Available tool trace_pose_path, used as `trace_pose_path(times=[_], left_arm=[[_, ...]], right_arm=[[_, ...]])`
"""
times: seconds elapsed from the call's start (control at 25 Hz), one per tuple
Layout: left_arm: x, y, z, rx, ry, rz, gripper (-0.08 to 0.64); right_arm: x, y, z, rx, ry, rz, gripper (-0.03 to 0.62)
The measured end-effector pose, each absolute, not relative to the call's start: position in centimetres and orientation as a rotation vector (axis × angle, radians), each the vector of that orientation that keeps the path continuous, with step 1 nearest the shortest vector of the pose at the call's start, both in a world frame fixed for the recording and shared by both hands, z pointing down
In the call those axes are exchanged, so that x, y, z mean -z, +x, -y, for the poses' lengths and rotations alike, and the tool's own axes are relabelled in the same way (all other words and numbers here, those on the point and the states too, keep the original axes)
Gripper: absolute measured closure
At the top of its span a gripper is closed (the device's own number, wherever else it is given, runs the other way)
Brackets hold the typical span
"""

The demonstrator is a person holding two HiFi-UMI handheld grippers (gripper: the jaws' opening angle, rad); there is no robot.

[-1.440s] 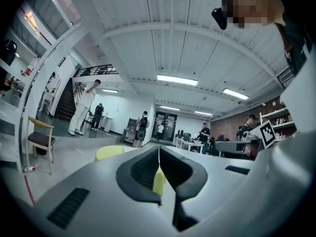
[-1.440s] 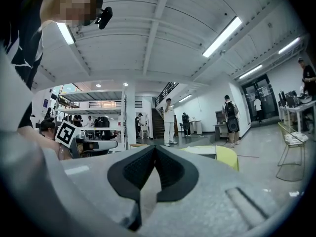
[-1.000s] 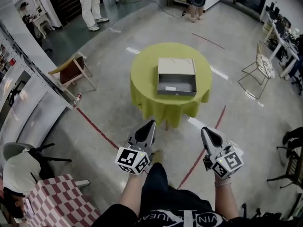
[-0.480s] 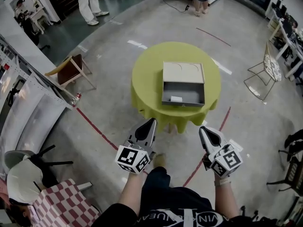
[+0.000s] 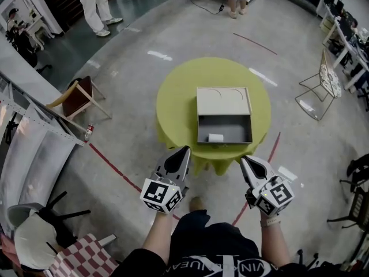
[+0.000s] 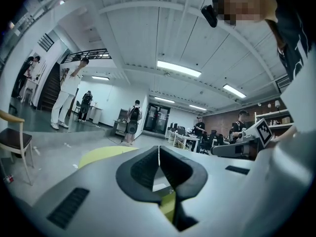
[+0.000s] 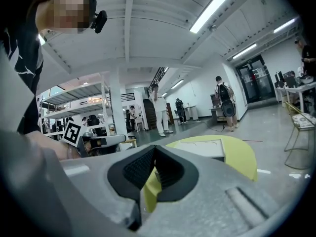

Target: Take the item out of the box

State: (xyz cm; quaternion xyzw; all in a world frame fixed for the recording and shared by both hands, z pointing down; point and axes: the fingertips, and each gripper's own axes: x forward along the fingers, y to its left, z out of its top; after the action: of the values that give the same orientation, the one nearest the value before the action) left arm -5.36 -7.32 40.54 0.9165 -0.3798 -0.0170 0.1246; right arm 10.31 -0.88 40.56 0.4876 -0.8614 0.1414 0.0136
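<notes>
**Getting close to the box**

The box (image 5: pixel 226 118) sits open on the round green surface (image 5: pixel 173 105). Its lid (image 5: pixel 223 101) lies flat on the far side of the box. The item (image 5: pixel 215 137) is a small white thing. It lies inside the box, by the near wall, closer to the person's left corner.

The left hand-held gripper (image 5: pixel 184 149) is on the near side of the box, out over the floor and well apart from it. Its jaws are pressed together with nothing in them. The right hand-held gripper (image 5: pixel 244 159) is also on the near side, closer to the box's right corner. Its jaws are together too, and it holds nothing.

I think the job right now is just to get close. Nothing has been picked up yet.

To do this well, the person should step right up to the box. One hand-held gripper needs its jaws spread wide before it goes in. The left one looks like the better pick, since the item lies on that side. It should come in from above, over the near wall, so it does not bump the box. Then it can pinch the item softly and lift it straight up. The other hand-held gripper could hold the box steady.
</notes>
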Motion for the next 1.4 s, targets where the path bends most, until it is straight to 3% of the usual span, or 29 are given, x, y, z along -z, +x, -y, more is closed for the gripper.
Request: trace_pose_path(times=[0.64, 1.4], left_arm=[[-44.1, -3.4, 11.0, -0.018, 2.615, 1.073, 0.545], [-48.7, -1.2, 13.6, -0.178, 2.527, 1.143, 0.545]], right_arm=[[-43.5, 10.9, 6.1, -0.513, 1.393, 2.631, 0.586], [-50.2, 8.7, 11.8, -0.534, 0.813, 2.412, 0.580]])
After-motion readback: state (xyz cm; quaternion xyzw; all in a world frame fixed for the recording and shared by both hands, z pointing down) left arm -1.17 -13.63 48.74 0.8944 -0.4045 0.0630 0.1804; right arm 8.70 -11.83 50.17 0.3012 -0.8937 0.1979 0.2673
